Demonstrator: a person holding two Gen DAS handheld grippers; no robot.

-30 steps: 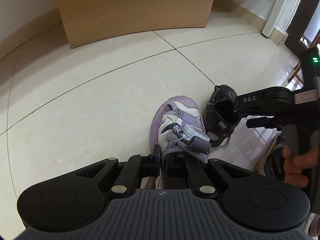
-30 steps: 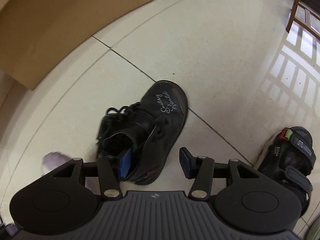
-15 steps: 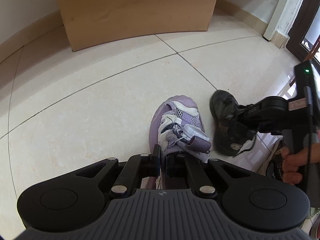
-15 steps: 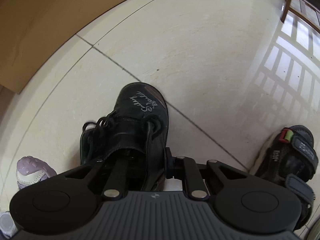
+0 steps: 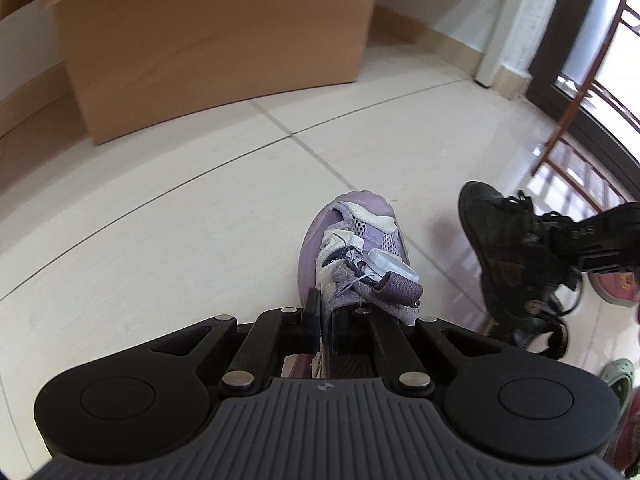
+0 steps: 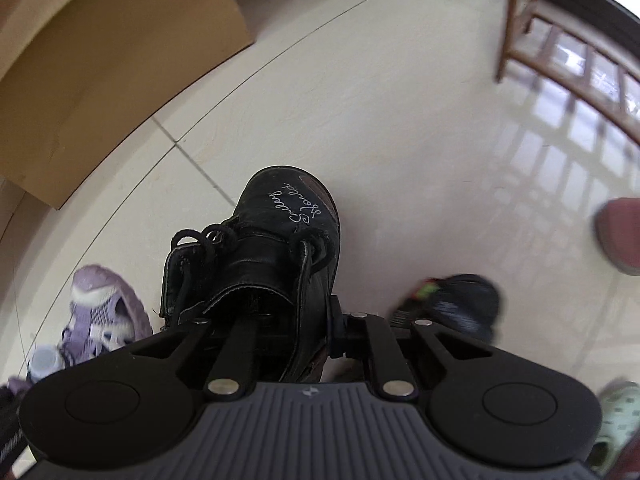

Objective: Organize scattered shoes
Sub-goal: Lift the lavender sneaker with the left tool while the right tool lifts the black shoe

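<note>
While both shoes hang clear of the tiled floor (image 5: 168,216), each points toe-first away from its gripper and toward the cardboard box (image 5: 216,40) that stands on the floor's far edge against the wall. The purple sneaker (image 5: 352,248) runs lengthwise straight ahead of the left gripper (image 5: 325,326), whose jaws are pressed together on a fold of fabric at the shoe's heel collar. It is soft mesh with white overlays, a frayed strap and a rounded rubber toe. To its right, the black boot (image 6: 276,248) lies along the line of the right gripper (image 6: 288,330), whose jaws pinch the upper's side wall beside the tongue. The boot is stiff, creased leather with thick round laces, loosely tied, and white script on its scuffed toe cap.

I judge the box to be where the shoes are headed, and the left hand, with the sneaker, looks the nearer to it.

Other shoes lie on the floor on the right side: a dark strapped sandal (image 6: 460,304), blurred, a reddish shoe (image 6: 620,232) and a pale green one (image 6: 618,412). A wooden chair (image 6: 520,28) stands beyond them.
</note>
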